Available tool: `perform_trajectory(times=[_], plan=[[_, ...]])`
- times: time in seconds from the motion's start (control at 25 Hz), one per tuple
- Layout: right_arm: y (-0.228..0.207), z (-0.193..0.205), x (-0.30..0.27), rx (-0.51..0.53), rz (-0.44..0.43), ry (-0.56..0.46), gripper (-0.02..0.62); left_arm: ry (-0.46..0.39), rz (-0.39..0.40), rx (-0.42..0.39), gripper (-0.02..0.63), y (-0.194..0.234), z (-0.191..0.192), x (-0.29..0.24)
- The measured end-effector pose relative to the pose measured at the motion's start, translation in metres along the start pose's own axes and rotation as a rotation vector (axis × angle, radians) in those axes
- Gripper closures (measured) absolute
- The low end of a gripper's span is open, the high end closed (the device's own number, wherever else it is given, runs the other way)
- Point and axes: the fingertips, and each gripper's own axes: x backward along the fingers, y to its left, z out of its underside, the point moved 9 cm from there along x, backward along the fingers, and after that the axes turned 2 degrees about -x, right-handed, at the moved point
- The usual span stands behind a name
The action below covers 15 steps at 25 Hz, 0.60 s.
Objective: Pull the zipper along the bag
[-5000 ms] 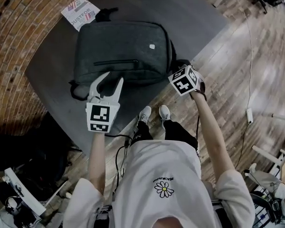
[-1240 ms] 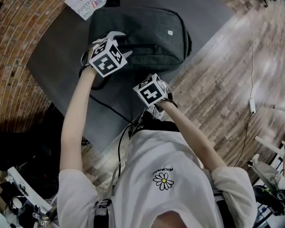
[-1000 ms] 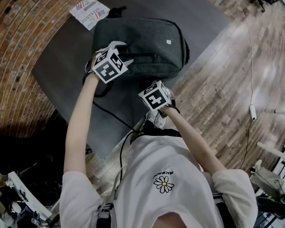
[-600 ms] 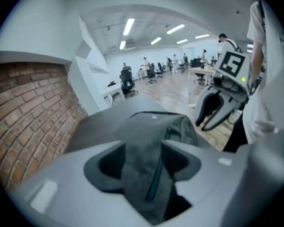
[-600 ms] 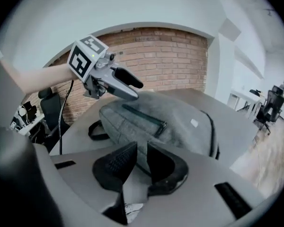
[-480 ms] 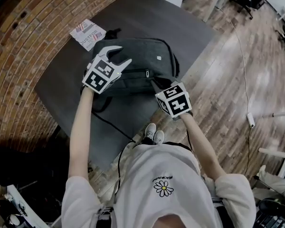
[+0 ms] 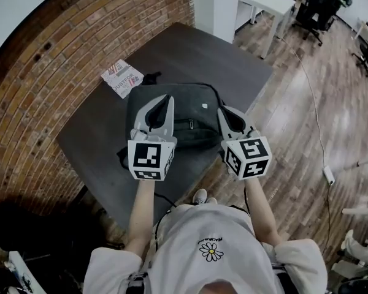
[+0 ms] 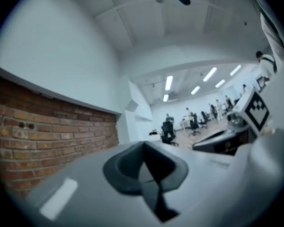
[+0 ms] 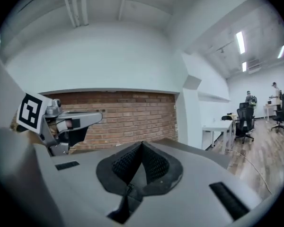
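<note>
A dark grey backpack (image 7: 193,106) lies flat on the dark table (image 7: 190,54), its front pocket zipper (image 7: 189,126) running across the near side. Both grippers are held up above the bag, side by side, touching nothing. My left gripper (image 7: 167,98) hangs over the bag's left part with its jaws shut and empty. My right gripper (image 7: 223,110) hangs over the bag's right edge, also shut and empty. In the left gripper view the closed gripper (image 8: 143,146) points level into the room. The right gripper view likewise shows the closed gripper (image 9: 142,146), aimed at the brick wall; neither view shows the bag.
A printed leaflet (image 7: 124,77) lies on the table left of the bag. A brick wall (image 7: 61,60) borders the table's left side. White desks (image 7: 267,2) and office chairs (image 7: 313,8) stand beyond on the wooden floor. A cable runs down from the left gripper.
Both grippers have lifted off the bag and now hang level above it. The left jaws, open half a second ago, have shut. The head view has pulled back.
</note>
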Motion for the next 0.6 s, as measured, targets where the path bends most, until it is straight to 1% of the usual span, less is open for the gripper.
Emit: perform_trajectory(times=[0.08, 0.12, 0.24, 0.36, 0.6], plan=[[-0.003, -0.003, 0.008, -0.005, 0.034, -0.037, 0.595, -0.033, -0.032, 0.061, 0.604, -0.009, 0.004, 0.009], [-0.005, -0.003, 0.011, -0.007, 0.046, -0.044, 0.595, -0.041, -0.049, 0.071, 0.604, -0.013, 0.008, 0.013], [-0.009, 0.001, 0.023, -0.008, 0.073, -0.052, 0.595, -0.028, -0.095, 0.067, 0.604, -0.023, 0.02, 0.025], [-0.015, 0.008, 0.033, -0.007, 0.093, -0.05, 0.595, -0.011, -0.129, 0.086, 0.604, -0.027, 0.029, 0.032], [-0.012, 0.018, 0.036, 0.028, 0.106, -0.034, 0.596, 0.007, -0.139, 0.089, 0.604, -0.03, 0.036, 0.037]])
